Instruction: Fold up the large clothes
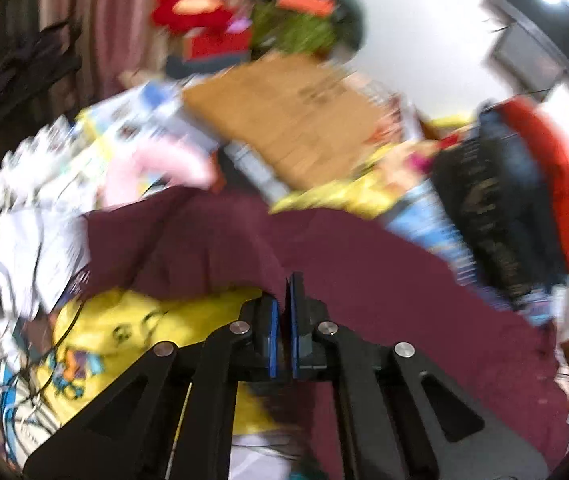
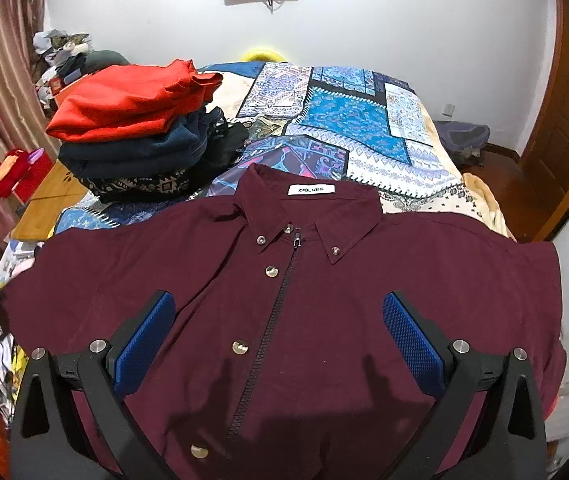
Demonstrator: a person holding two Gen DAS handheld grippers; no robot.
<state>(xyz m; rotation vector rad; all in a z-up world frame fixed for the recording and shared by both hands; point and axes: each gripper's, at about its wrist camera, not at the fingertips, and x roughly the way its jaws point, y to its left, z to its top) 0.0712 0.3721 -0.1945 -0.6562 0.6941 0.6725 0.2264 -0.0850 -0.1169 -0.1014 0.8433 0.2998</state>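
A dark maroon shirt with a zip, snap buttons and a white collar label lies front up on the patterned bedspread. My right gripper is open above the shirt's chest, one blue pad on each side of the zip, holding nothing. In the blurred left wrist view my left gripper is shut on an edge of the maroon shirt, which drapes away to the right.
A stack of folded clothes, red on top, sits at the bed's left. It also shows in the left wrist view. A cardboard box, papers and yellow fabric clutter the left side. A wooden door stands right.
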